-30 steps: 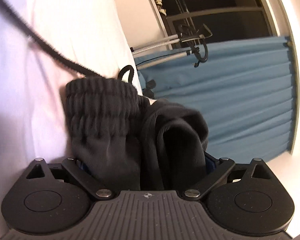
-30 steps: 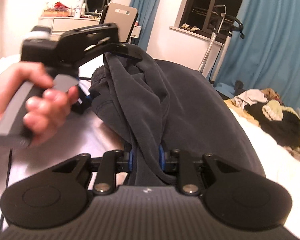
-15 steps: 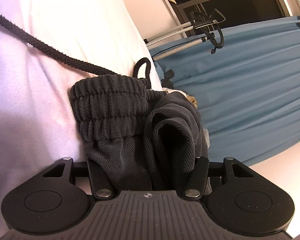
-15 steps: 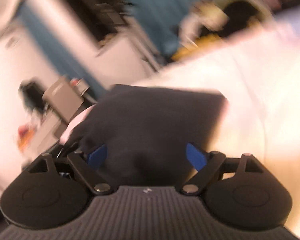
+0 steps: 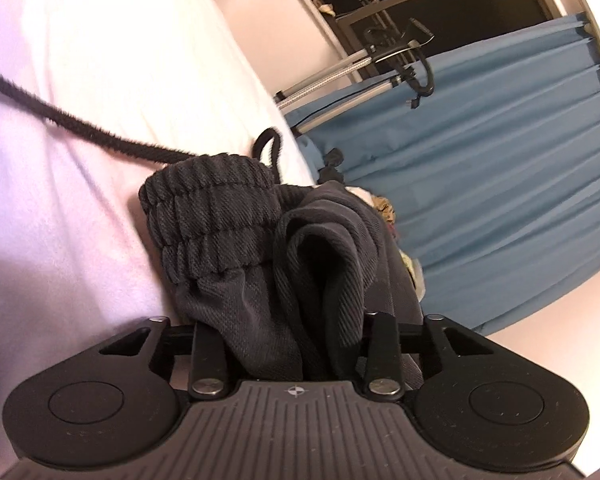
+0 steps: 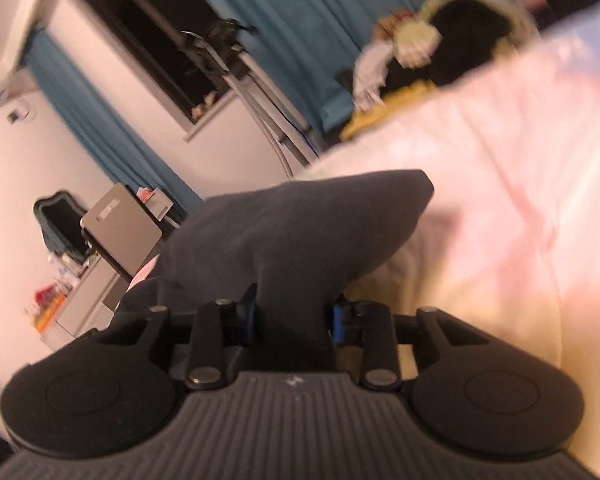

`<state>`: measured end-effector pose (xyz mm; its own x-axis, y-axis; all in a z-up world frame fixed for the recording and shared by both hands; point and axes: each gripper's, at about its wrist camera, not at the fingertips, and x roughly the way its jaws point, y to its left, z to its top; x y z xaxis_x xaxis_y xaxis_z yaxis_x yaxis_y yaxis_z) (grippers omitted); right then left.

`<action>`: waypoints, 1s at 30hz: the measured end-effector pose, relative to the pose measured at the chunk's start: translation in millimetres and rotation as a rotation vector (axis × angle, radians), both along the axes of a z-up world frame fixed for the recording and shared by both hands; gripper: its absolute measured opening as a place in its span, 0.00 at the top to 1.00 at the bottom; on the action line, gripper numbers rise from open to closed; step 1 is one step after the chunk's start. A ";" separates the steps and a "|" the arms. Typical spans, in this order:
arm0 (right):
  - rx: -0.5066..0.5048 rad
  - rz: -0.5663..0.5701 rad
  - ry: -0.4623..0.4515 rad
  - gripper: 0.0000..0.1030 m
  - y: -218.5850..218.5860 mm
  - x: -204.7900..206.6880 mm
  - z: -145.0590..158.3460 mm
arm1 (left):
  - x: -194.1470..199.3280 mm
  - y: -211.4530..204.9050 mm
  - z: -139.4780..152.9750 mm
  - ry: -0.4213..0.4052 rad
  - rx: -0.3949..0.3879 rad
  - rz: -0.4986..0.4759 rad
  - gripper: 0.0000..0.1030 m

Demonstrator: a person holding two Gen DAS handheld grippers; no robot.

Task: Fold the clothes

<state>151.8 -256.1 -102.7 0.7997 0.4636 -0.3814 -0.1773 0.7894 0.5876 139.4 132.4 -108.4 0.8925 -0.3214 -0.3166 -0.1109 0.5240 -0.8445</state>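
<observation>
bare bedsheet [image 6: 500, 200] rightward, clothes pile [image 6: 440, 40] beyond

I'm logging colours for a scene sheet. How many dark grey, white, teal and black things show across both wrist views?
Dark grey: 1, the sweatpants, bunched between the closing jaws of both the left gripper and the right gripper.
White: 1, the bedsheet.
Teal: 1, the curtain.
Black: 1, the drawstring.
Total: 4

Warm indoor light, blown-out bedding [image 5: 100, 80], motion-blurred right view, fisheye bending.
</observation>
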 end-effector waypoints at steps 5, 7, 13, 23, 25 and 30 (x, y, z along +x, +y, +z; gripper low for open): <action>-0.037 0.000 -0.098 0.70 -1.9 -30.4 39.8 | -29.5 -10.2 38.6 -0.073 0.064 -0.030 0.66; -0.040 0.001 -0.126 0.70 -10.5 -44.8 57.2 | -43.3 -20.7 57.3 -0.096 0.096 -0.052 0.66; -0.044 -0.041 -0.206 0.70 -61.5 -98.8 108.2 | -77.1 -73.7 116.8 -0.179 0.143 -0.129 0.66; -0.035 -0.241 -0.271 0.70 -229.6 -191.3 179.3 | -81.4 -257.1 192.4 -0.292 0.185 -0.391 0.66; -0.041 -0.294 -0.270 0.69 -269.5 -206.1 181.6 | -73.8 -302.5 191.7 -0.294 0.181 -0.454 0.66; -0.027 -0.427 -0.216 0.69 -359.5 -226.6 153.0 | -73.7 -402.1 150.4 -0.263 0.168 -0.590 0.66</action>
